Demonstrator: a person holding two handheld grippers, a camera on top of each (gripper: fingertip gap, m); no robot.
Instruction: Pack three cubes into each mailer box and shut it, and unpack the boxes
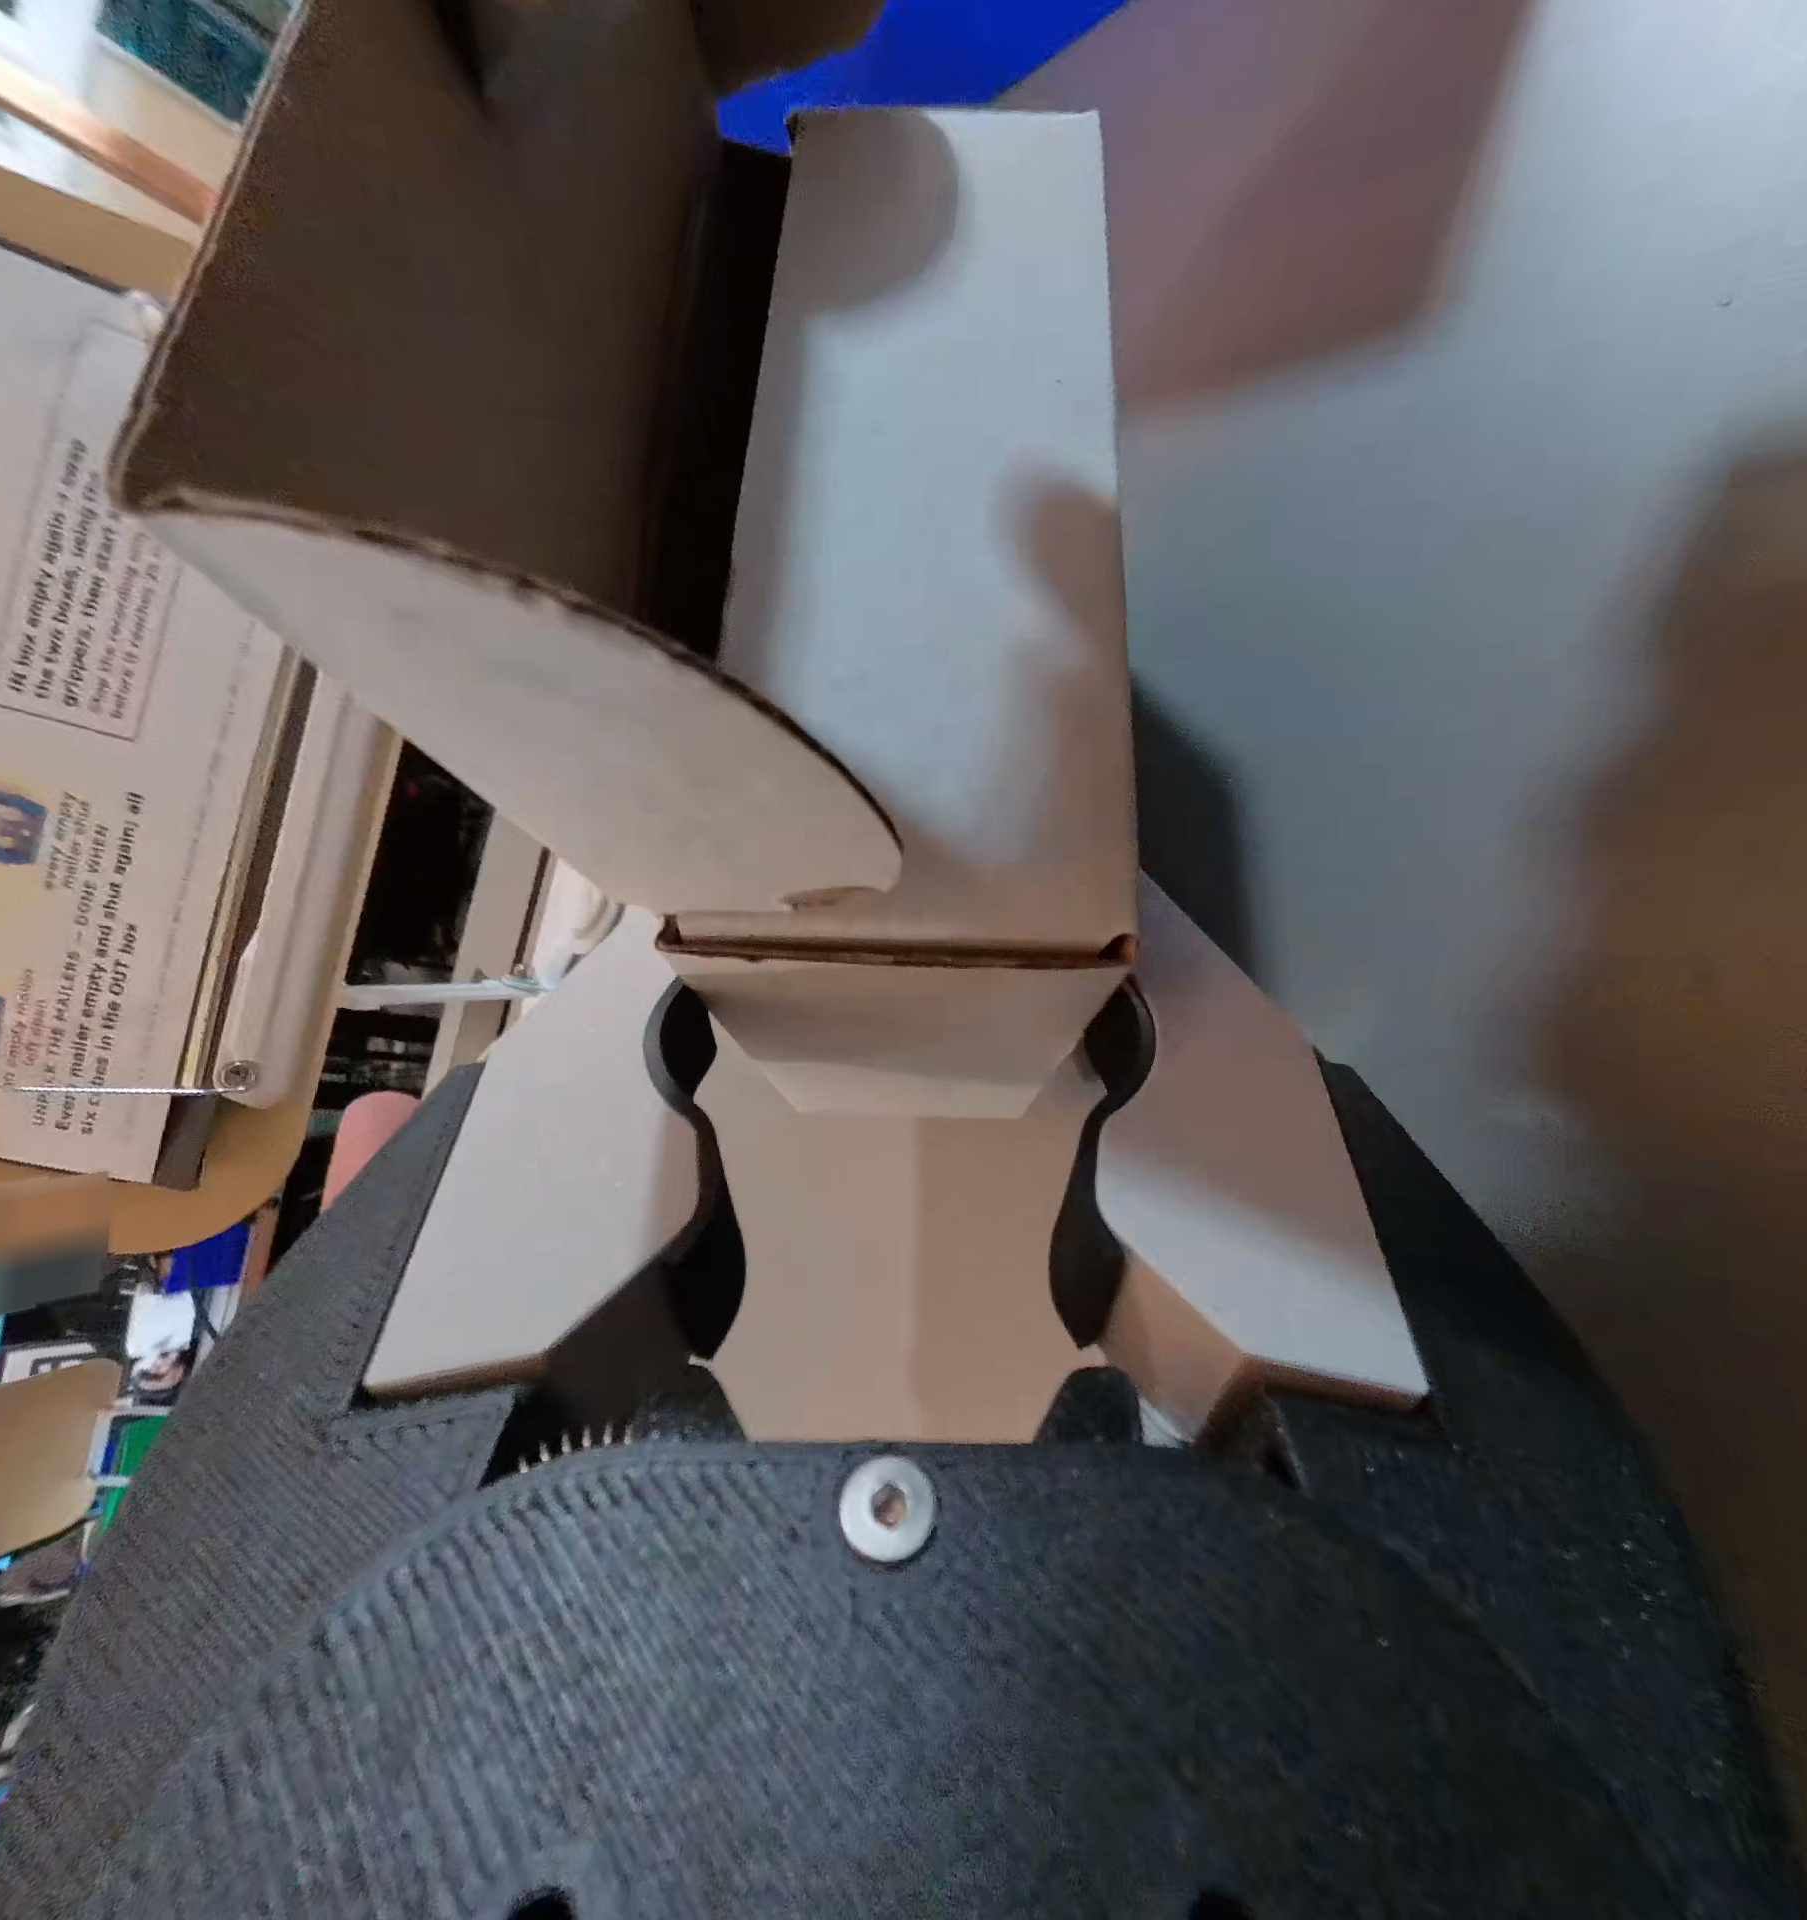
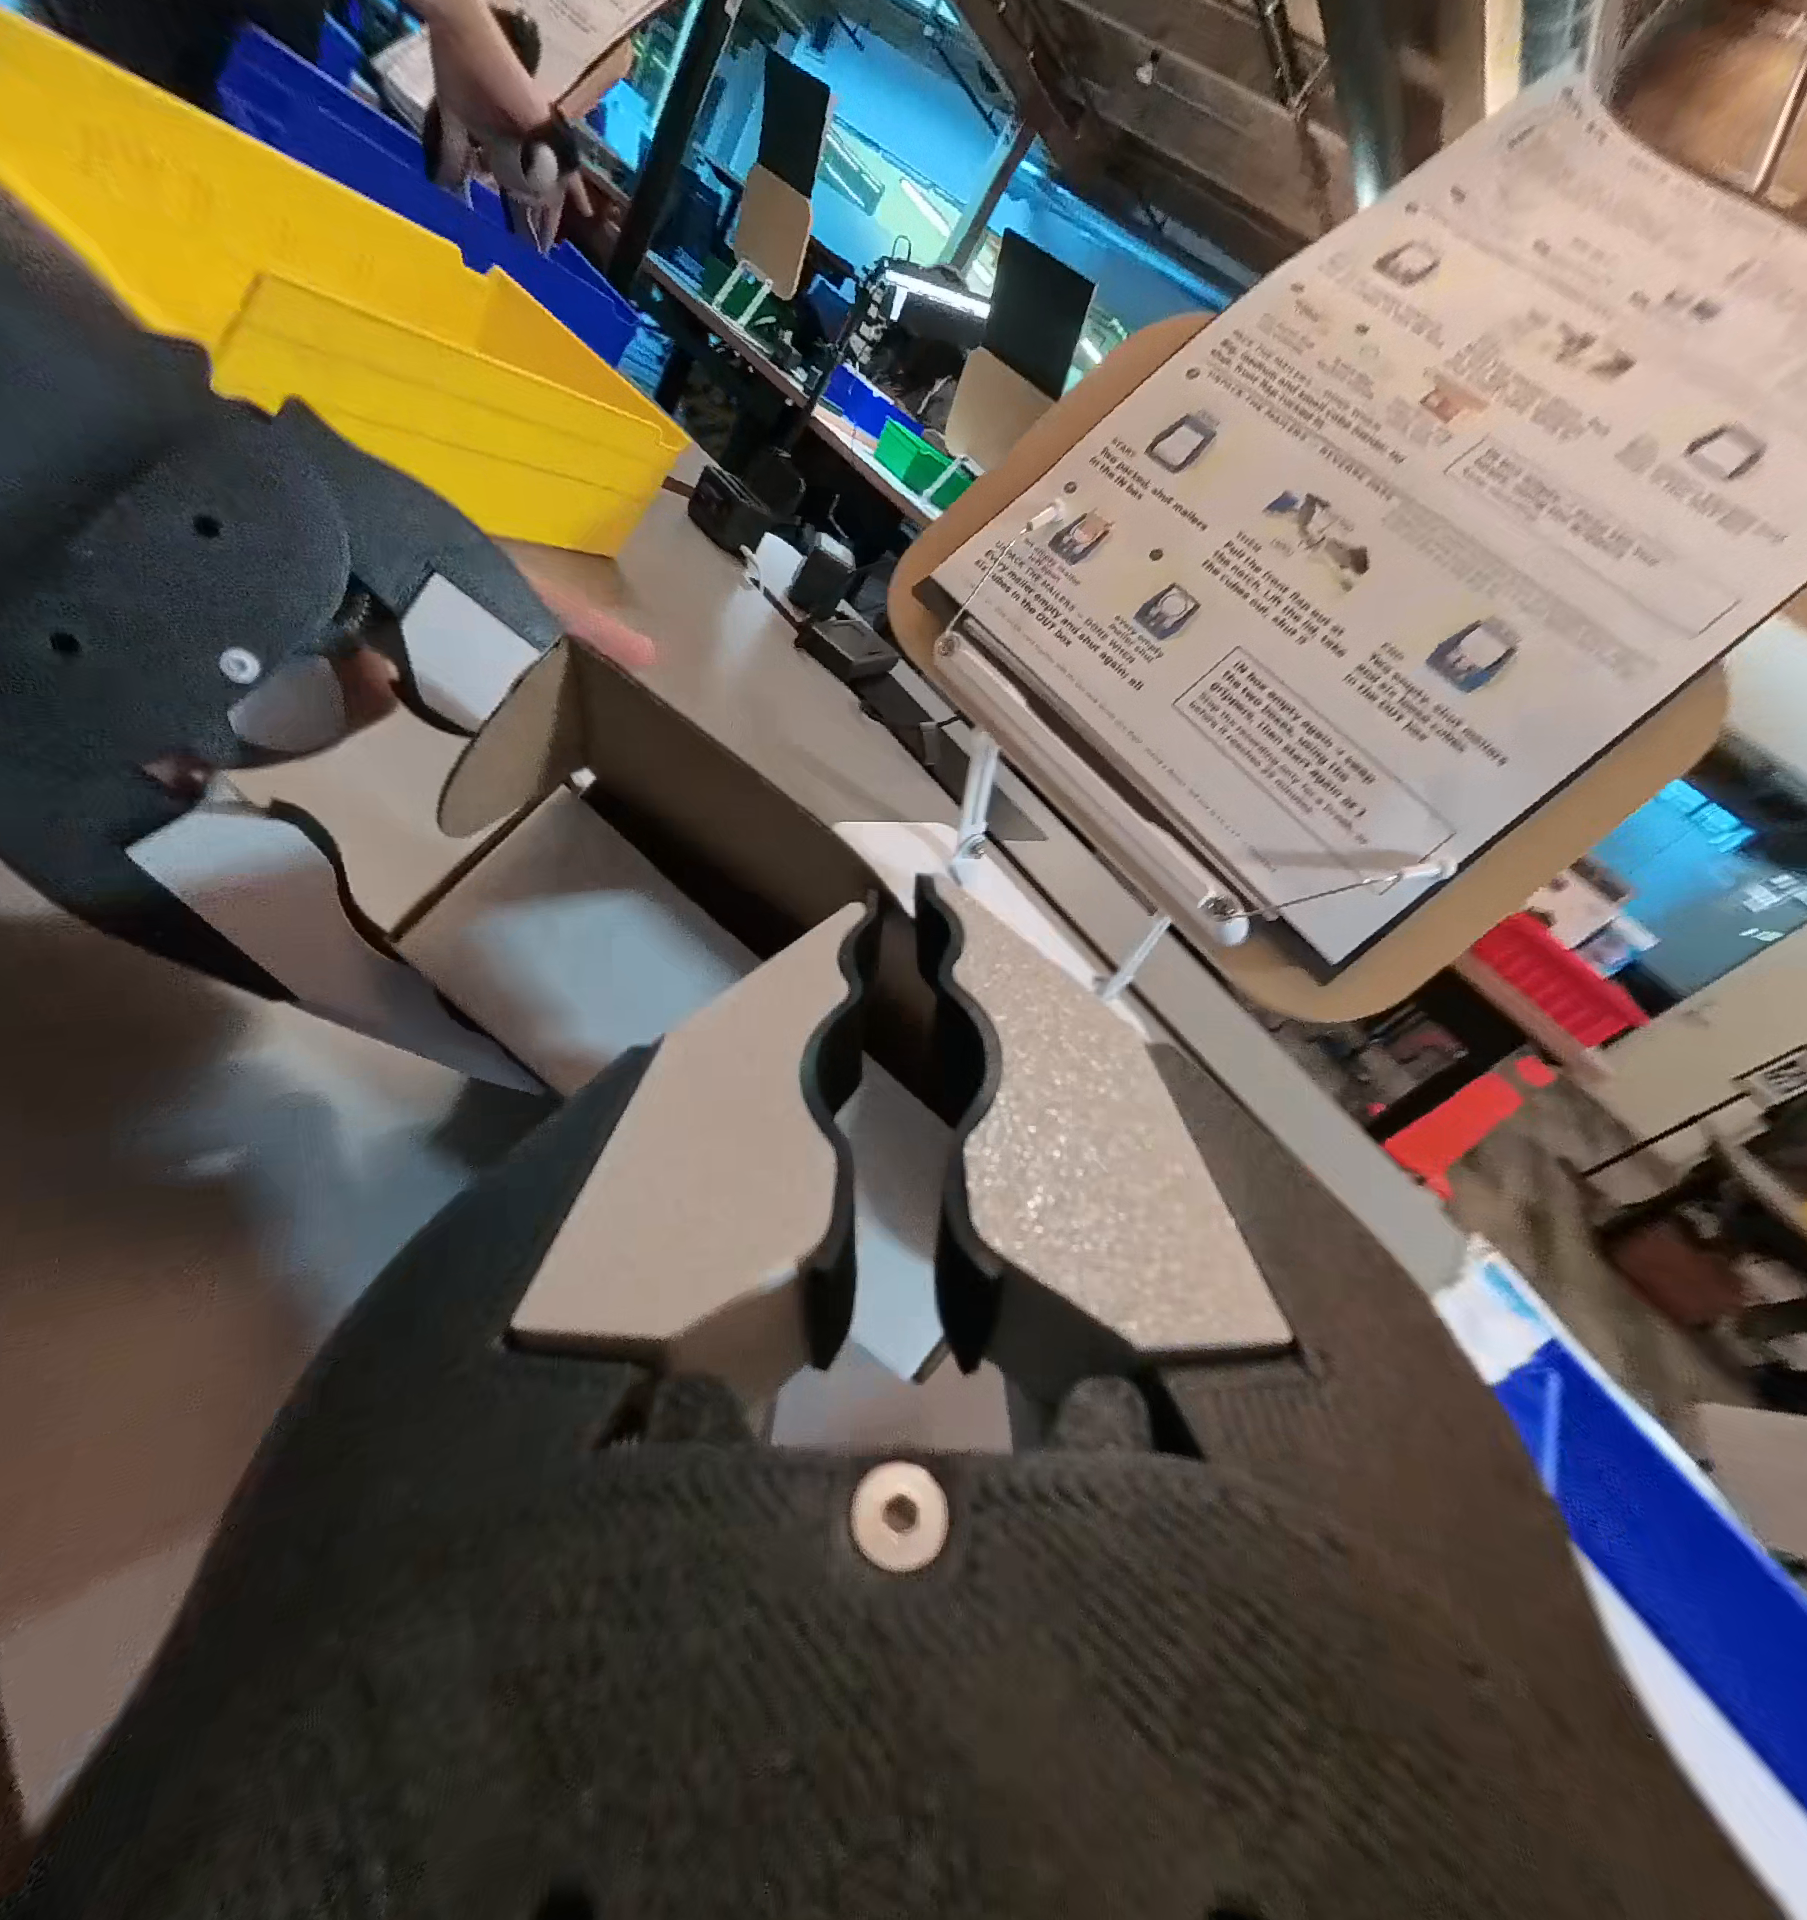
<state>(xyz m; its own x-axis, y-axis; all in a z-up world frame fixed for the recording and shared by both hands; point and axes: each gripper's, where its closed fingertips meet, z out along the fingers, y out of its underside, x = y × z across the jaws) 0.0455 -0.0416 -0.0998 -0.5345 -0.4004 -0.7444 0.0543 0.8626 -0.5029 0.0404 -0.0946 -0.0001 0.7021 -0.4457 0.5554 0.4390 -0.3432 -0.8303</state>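
Evidently a mailer box [image 2: 608, 935], lifted above the worktop [image 2: 774, 686] near its far edge, is being handled open: the left gripper [image 1: 904, 1039] is clamped on its front wall, the right gripper [image 2: 904, 997] nearly shut on a side wall. No cubes are seen; closing the lid [image 1: 442, 312] is likely called for next.

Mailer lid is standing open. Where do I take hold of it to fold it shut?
Pinch the lid on its free top edge, coming down from above with one finger on each face. It stands upright as a thin sheet, so only that edge offers a bite. Stay clear of the rounded side flap at its end, which would probably fold.
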